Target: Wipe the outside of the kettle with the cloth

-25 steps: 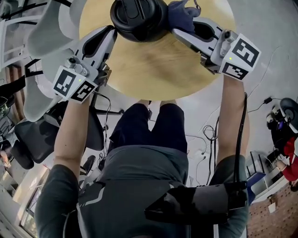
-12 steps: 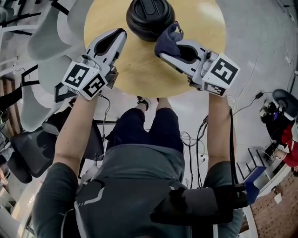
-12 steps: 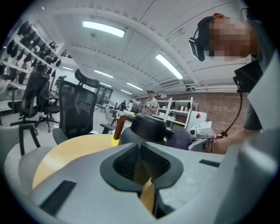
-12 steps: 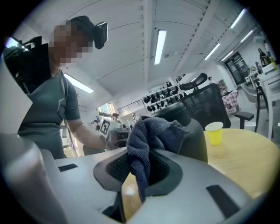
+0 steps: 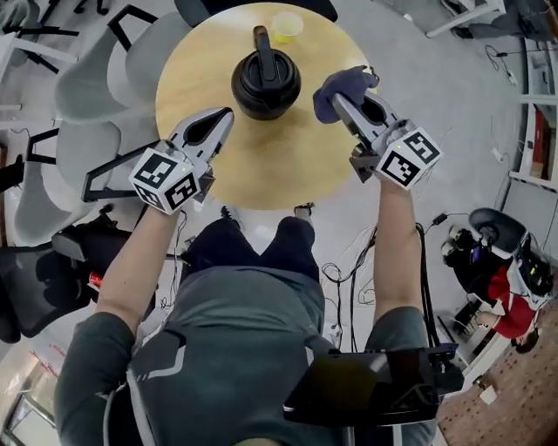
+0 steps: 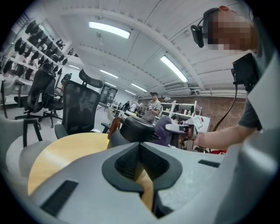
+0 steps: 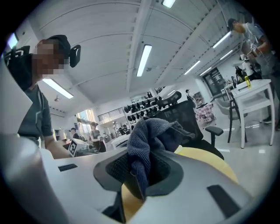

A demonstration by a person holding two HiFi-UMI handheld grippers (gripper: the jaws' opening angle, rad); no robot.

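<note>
The black kettle (image 5: 266, 83) stands upright on the round wooden table (image 5: 288, 165), handle pointing away from me. My right gripper (image 5: 342, 99) hovers just right of it, shut on a bunched dark blue cloth (image 5: 342, 87); the cloth is apart from the kettle. The right gripper view shows the cloth (image 7: 148, 138) pinched between the pads and hanging over them. My left gripper (image 5: 223, 116) is at the kettle's near left, not touching it. Its jaws have just closed and hold nothing (image 6: 140, 146). Ahead of them are the kettle (image 6: 131, 130) and the cloth (image 6: 162, 130).
A small yellow cup (image 5: 286, 26) sits on the table's far edge behind the kettle. White chairs (image 5: 87, 87) crowd the table's left side and a black chair (image 5: 253, 7) stands at the back. Cables lie on the floor to the right.
Both grippers have drawn back from the kettle's sides. The right one carried the cloth off to the kettle's right. The left one now sits apart from it.
</note>
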